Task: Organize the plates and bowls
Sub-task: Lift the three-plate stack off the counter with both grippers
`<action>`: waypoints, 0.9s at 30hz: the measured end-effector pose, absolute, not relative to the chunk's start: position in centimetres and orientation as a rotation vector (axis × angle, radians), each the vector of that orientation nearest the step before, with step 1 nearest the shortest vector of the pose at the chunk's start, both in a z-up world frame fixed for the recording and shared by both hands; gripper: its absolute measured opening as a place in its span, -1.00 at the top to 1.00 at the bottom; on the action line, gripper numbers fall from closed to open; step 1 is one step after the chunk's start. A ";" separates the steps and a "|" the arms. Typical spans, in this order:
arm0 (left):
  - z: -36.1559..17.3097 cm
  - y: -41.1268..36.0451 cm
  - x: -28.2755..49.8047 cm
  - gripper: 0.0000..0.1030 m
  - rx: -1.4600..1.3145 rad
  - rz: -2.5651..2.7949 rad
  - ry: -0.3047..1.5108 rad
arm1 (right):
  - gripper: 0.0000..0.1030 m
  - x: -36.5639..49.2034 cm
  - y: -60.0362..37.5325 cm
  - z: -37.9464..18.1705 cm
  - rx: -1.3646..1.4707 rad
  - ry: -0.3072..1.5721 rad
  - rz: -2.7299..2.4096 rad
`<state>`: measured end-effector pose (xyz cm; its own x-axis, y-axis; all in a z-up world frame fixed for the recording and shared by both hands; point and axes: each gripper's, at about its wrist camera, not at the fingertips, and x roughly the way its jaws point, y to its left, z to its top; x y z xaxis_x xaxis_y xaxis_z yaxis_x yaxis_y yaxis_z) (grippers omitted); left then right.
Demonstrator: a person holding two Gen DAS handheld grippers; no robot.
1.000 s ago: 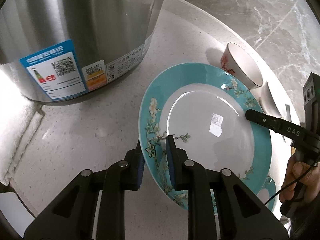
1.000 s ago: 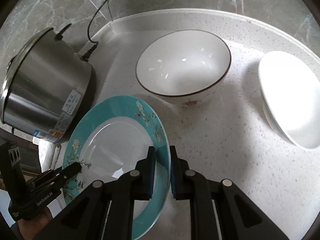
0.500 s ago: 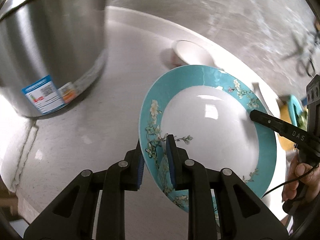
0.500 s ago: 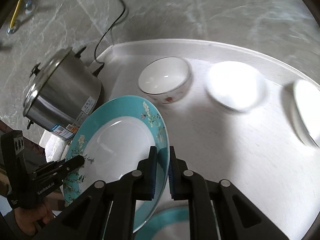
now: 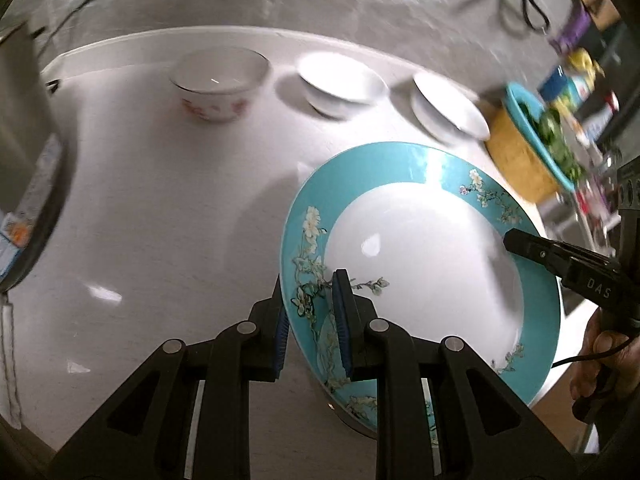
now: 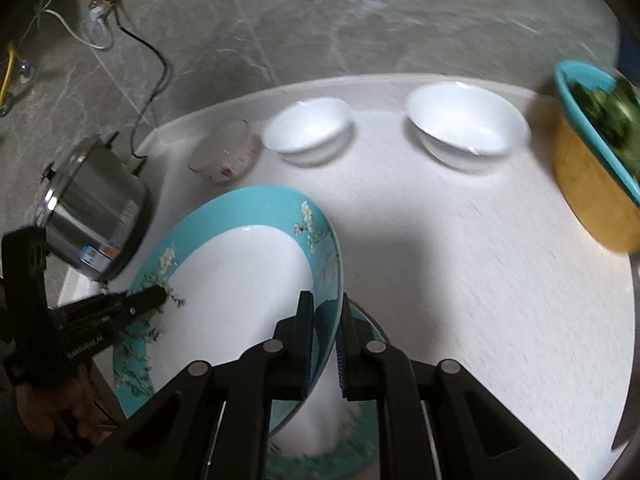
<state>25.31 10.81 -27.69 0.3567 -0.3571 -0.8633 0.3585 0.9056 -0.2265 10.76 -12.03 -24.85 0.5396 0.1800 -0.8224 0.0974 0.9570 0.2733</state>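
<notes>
We hold the teal plate [image 5: 420,248] tilted above the surface [image 5: 160,208]: our left tool [image 5: 310,312] and right tool [image 6: 325,344] each pinch opposite rims, over a second plate [image 6: 360,436].

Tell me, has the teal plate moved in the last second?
Yes. The teal plate, held by both grippers, has been carried away from the steel cooker, toward a second teal plate lying beneath it.
</notes>
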 end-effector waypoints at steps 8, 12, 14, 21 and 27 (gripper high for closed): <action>-30.0 8.4 23.4 0.65 0.089 -0.498 1.152 | 0.73 7.7 -13.7 -27.7 0.322 1.019 0.002; -30.8 8.1 23.0 0.65 0.109 -0.485 1.158 | 0.72 7.2 -13.6 -28.7 0.290 1.017 0.006; -31.3 7.9 23.1 0.65 0.116 -0.479 1.161 | 0.71 7.0 -13.3 -29.2 0.266 1.014 0.010; -32.2 7.9 22.9 0.64 0.141 -0.477 1.158 | 0.66 6.7 -12.1 -30.0 0.132 0.992 0.006; -32.7 7.8 22.6 0.62 0.190 -0.471 1.138 | 0.60 6.0 -11.4 -31.0 0.074 0.999 0.010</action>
<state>22.56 7.76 -32.72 0.3352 -0.2633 -0.9046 0.4529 0.8870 -0.0904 5.99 -11.41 -31.03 0.5411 0.0425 -0.8399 0.0259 0.9974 0.0671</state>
